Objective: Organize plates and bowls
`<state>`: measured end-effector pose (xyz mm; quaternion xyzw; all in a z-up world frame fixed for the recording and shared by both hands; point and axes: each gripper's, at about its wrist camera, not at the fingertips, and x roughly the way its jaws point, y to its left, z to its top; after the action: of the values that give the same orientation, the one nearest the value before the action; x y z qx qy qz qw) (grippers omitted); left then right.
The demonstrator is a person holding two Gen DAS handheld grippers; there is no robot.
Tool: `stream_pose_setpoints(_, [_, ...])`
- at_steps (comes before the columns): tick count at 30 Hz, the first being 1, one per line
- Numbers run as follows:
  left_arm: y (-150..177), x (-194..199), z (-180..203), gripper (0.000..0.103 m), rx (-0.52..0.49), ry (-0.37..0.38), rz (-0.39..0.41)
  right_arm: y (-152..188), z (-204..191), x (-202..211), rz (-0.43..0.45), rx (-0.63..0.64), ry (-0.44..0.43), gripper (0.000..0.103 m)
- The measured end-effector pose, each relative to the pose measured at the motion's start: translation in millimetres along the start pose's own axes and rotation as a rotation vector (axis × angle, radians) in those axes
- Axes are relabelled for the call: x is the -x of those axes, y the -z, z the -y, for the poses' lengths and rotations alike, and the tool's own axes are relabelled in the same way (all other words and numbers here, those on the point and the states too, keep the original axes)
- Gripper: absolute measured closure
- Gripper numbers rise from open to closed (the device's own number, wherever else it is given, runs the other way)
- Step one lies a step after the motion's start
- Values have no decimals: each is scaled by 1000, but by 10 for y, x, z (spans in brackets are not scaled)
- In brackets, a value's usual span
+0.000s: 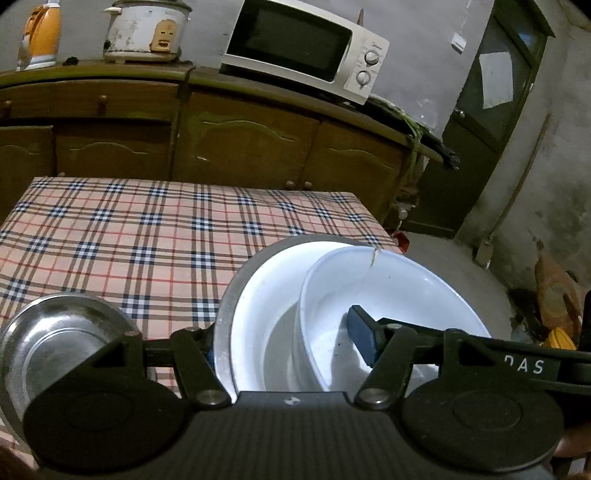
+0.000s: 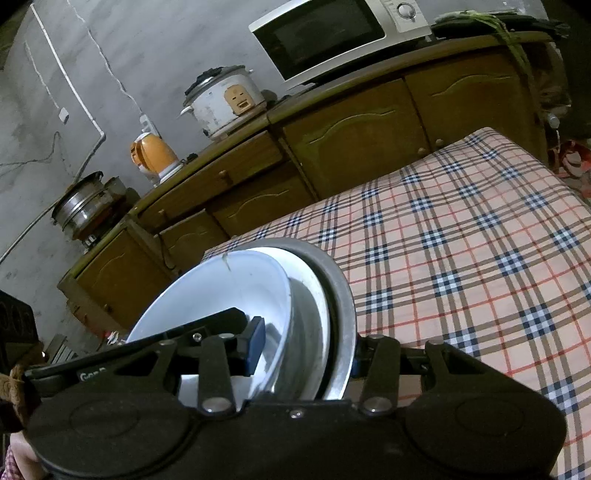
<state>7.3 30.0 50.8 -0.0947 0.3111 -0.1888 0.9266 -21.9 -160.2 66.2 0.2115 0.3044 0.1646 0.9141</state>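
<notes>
In the left wrist view my left gripper (image 1: 286, 341) is shut on the rims of a tilted stack: a metal plate (image 1: 226, 317), a white plate (image 1: 258, 314) and a white bowl (image 1: 388, 291) with a cracked rim. One blue pad (image 1: 364, 338) lies inside the bowl. A steel bowl (image 1: 55, 339) stands on the checked tablecloth (image 1: 147, 229) at the lower left. In the right wrist view my right gripper (image 2: 306, 350) is shut on a like stack: white bowl (image 2: 221, 291), steel dish (image 2: 308, 332), metal plate (image 2: 341, 295). One pad (image 2: 256, 345) sits inside the bowl.
A wooden cabinet (image 1: 240, 140) runs behind the table, carrying a microwave (image 1: 306, 48), a rice cooker (image 1: 147, 29) and an orange kettle (image 1: 42, 35). A dark door (image 1: 491, 92) is at the right. A steel pot (image 2: 85, 206) stands on a stove at the cabinet's left end.
</notes>
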Motion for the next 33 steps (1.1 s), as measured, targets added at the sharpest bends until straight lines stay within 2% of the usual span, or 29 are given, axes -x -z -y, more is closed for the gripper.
stream_pose_setpoints(33, [4,235,-414,37,46,-60,26,76,-452,-319,-43,51,-57,50])
